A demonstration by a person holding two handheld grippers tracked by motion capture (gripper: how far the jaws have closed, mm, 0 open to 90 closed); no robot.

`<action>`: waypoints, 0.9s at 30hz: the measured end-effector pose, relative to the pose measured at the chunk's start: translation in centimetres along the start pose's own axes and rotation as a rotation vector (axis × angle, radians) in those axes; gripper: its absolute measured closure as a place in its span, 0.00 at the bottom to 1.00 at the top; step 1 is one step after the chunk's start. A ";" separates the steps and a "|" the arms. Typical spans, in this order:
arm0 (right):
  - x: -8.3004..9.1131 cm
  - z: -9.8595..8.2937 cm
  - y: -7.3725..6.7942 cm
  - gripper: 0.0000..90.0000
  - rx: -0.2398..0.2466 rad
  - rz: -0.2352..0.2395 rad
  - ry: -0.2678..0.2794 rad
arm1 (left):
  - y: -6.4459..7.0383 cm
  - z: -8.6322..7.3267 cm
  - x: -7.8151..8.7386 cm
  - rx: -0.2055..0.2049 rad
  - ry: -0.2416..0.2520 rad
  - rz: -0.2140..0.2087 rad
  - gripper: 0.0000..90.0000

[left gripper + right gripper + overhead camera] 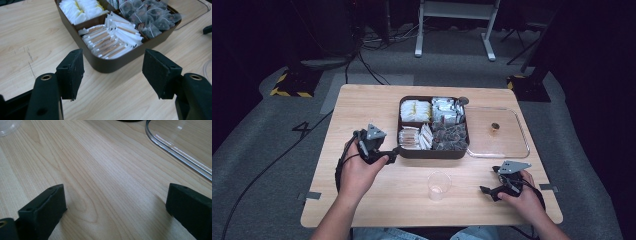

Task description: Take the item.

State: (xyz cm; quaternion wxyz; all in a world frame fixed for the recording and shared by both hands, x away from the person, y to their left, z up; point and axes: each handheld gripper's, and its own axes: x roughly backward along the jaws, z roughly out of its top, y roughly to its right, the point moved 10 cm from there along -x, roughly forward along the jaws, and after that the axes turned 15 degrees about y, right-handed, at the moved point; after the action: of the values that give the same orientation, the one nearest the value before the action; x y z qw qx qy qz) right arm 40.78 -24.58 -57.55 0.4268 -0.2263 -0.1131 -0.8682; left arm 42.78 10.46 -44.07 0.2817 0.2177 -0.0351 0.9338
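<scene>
Your left gripper (113, 75): jaws wide, empty | box (110, 65) lies straight ahead, just beyond the tips; its flat sachets (110, 41) run lengthwise away from you | your right gripper (115, 210): jaws wide, empty, over bare table (100, 170), well apart from box | left is nearer.

The small brown object (495, 127) on the clear lid (517, 150) is too small to identify; the cup (7, 125) is cut off.

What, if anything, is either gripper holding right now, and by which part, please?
Nothing is held. The left gripper is open, facing the brown box; the right gripper is open above bare table.
</scene>
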 end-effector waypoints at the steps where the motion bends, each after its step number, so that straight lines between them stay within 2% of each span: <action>1: 0.0 0.0 0.0 0.03 0.000 0.000 0.000 | 0.0 0.2 -0.2 -0.006 -0.003 0.000 0.38; 7: 0.0 0.0 0.0 0.03 0.000 0.000 0.002 | -0.2 1.9 -2.2 -0.009 0.030 0.014 0.39; 11: 0.0 0.0 0.0 0.03 -0.001 0.000 0.001 | 0.1 2.8 -3.8 -0.011 0.019 0.000 0.39; 17: 0.0 0.0 0.0 0.04 0.001 0.001 0.002 | 0.1 3.8 -5.7 -0.018 0.012 0.001 0.39; 22: 0.0 0.0 0.0 0.04 0.000 0.000 0.003 | 0.2 4.7 -8.2 -0.021 0.008 -0.002 0.39; 27: 0.0 0.0 0.0 0.04 0.001 0.001 0.003 | 0.2 5.3 -9.6 -0.018 0.010 -0.011 0.39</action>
State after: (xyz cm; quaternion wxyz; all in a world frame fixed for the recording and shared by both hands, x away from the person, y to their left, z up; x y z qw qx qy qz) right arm 40.79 -24.59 -57.53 0.4274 -0.2251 -0.1128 -0.8683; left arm 51.85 4.41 -43.35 0.2890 0.2106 -0.0408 0.9330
